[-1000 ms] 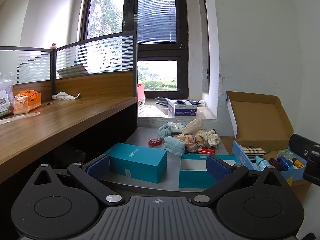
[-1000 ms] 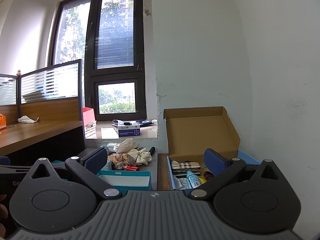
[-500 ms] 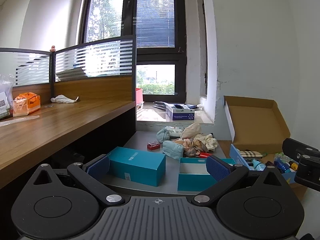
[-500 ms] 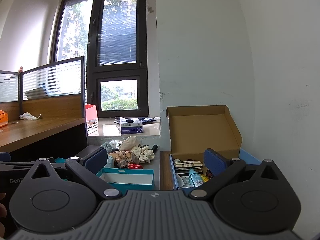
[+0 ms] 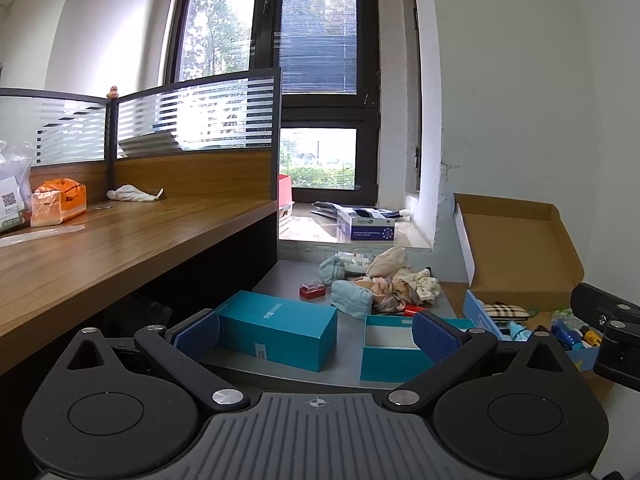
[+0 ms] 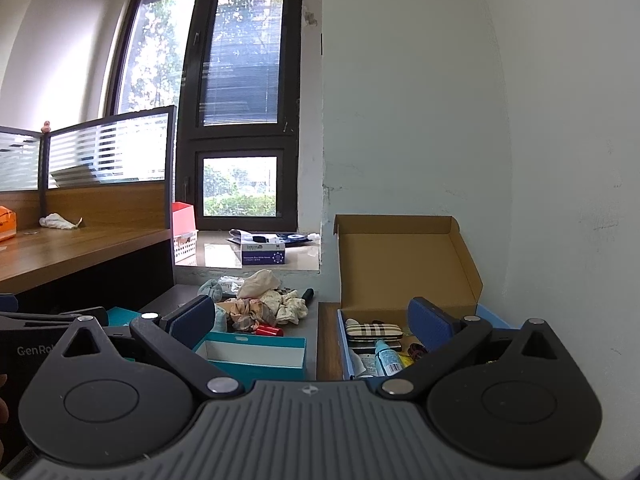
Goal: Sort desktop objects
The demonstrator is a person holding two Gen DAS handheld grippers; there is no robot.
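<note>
**A:** Where are we?

**B:** An office corner: white walls, a tall dark-framed window (image 5: 320,92), a wooden desk (image 5: 100,248) with a frosted partition on the left, and a low grey surface (image 5: 288,280) under the sill.

**A:** And the grippers?

**B:** The left gripper (image 5: 316,330) has its jaws spread wide, holding and touching nothing. The right gripper (image 6: 310,318) is likewise spread wide and empty. Both hang above the low surface.

**A:** What is there to sort?

**B:** Going by size: an open cardboard box (image 6: 404,264) with its lid up, against the right wall, holding a plaid case (image 6: 372,329), a small blue bottle (image 6: 386,356) and other small items too cluttered to name. Left of it, an open teal tray (image 6: 256,354), and further left a closed teal box (image 5: 280,330). Behind them, a heap of crumpled cloths (image 5: 384,284), then a small red box (image 5: 312,290).

**A:** Does either view add something?

**B:** The left wrist view alone shows the closed teal box whole, the small red box and an orange packet (image 5: 60,202) on the desk. The right wrist view looks deeper into the cardboard box and catches a red cylinder (image 6: 270,331) behind the tray.
</note>
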